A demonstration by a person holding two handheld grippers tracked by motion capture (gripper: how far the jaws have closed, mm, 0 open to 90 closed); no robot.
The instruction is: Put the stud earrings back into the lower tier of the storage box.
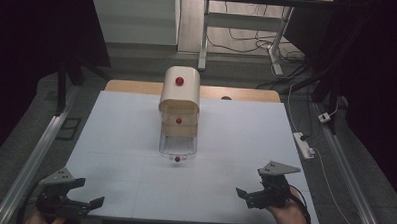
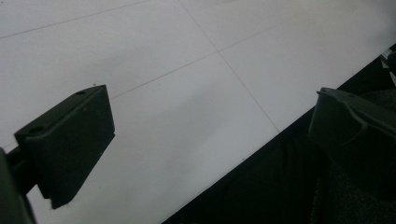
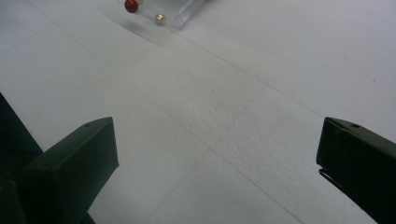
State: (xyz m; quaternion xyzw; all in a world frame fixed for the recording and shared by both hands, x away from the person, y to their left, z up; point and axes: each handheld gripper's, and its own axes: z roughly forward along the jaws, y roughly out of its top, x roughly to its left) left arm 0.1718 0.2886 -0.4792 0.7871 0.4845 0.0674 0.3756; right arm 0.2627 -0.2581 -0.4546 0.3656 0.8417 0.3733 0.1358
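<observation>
The drawer cabinet stood well ahead of both claws, between them, its long axis running away from them, clear bottom drawer pulled toward them. Left claw and right claw gaped wide, empty.

One small drawer cabinet on the worktop. Three red knobs. Two hand-held grippers: left, right.

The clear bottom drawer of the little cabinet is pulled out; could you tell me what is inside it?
The clear drawer looks empty through its see-through walls; the back part lies hidden under the cabinet.
</observation>
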